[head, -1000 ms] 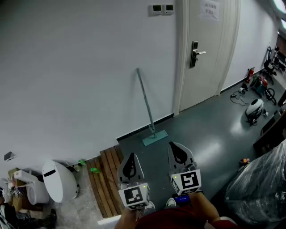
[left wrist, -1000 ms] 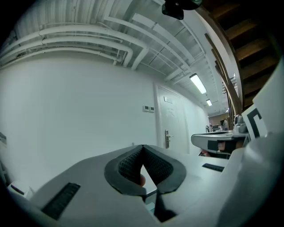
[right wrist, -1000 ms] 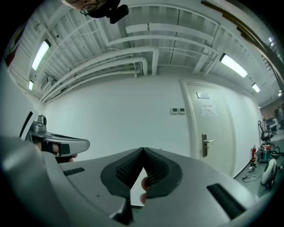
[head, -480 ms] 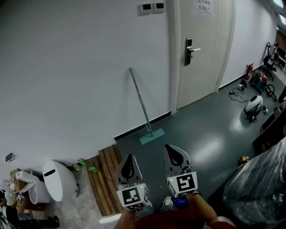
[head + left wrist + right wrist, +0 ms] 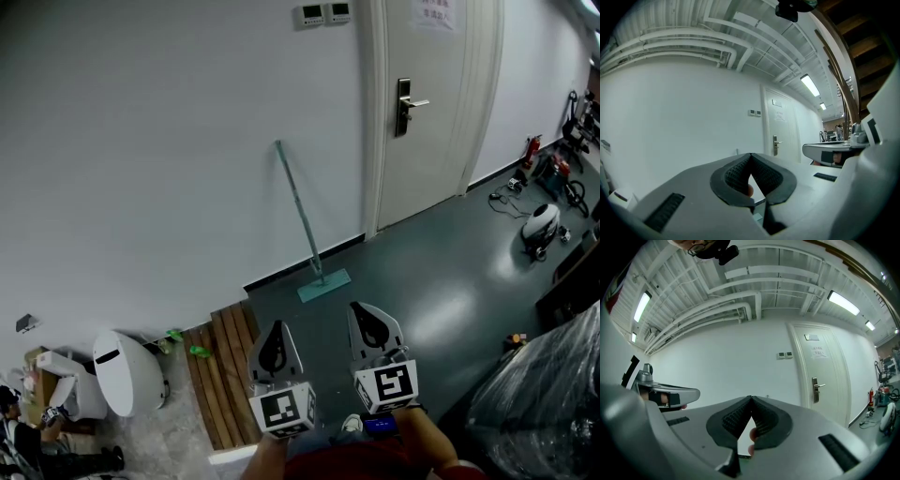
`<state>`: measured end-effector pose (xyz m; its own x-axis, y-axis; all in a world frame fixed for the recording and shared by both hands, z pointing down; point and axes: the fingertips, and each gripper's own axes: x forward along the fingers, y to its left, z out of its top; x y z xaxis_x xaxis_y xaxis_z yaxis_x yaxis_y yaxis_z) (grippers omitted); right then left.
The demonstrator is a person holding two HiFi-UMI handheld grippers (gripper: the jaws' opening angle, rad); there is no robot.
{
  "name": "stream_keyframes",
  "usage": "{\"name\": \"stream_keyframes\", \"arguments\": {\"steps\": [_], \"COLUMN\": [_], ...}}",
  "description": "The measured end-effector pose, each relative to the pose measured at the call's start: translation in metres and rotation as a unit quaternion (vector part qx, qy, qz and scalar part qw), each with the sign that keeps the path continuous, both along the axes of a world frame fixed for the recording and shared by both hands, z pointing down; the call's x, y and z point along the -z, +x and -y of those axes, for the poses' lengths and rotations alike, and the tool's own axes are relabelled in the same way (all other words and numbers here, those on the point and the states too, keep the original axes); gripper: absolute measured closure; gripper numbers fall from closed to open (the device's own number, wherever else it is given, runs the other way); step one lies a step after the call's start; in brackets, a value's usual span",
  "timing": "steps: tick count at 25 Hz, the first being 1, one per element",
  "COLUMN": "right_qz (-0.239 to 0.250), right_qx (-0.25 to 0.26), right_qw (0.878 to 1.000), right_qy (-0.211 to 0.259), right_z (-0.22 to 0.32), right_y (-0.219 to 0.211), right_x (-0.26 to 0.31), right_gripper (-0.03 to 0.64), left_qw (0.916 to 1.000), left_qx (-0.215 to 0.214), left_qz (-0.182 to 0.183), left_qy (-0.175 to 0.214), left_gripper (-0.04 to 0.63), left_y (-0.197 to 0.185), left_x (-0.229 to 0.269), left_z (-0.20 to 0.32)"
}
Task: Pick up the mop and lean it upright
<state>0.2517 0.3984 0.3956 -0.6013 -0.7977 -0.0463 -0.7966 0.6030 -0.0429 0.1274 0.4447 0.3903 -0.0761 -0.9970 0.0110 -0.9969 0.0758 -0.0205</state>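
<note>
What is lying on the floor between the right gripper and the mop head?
Nothing. In the head view, only bare dark floor separates the shut right gripper from the mop head by the wall.

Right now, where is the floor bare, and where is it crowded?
Bare: the dark floor between the mop, the door and the plastic-wrapped bundle. Crowded: the far right, with scattered gear, and the lower left around the white rounded object by the wooden slats.
</note>
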Motion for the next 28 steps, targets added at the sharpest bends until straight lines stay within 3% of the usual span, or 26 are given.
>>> {"name": "stream_keyframes", "arguments": {"steps": [8, 28], "right_qz": [-0.009, -0.019], "right_qx": [-0.001, -0.032], "right_qw": [1.000, 0.999], "right_qy": [-0.002, 0.004], "right_z": [0.041, 0.166], "right_y": [-0.037, -0.184], "right_x": [-0.009, -0.002], "right_gripper": [0.598, 0.598], "left_qw": [0.9999, 0.9991], "left_qx": [0.001, -0.030], "left_qz": [-0.013, -0.027], "left_qy": [-0.001, 0.012], "left_gripper": [0.581, 0.582], "left_y": [-0.039, -0.195], "left_x": [-0.011, -0.003], "left_z": [0.039, 0.166]}}
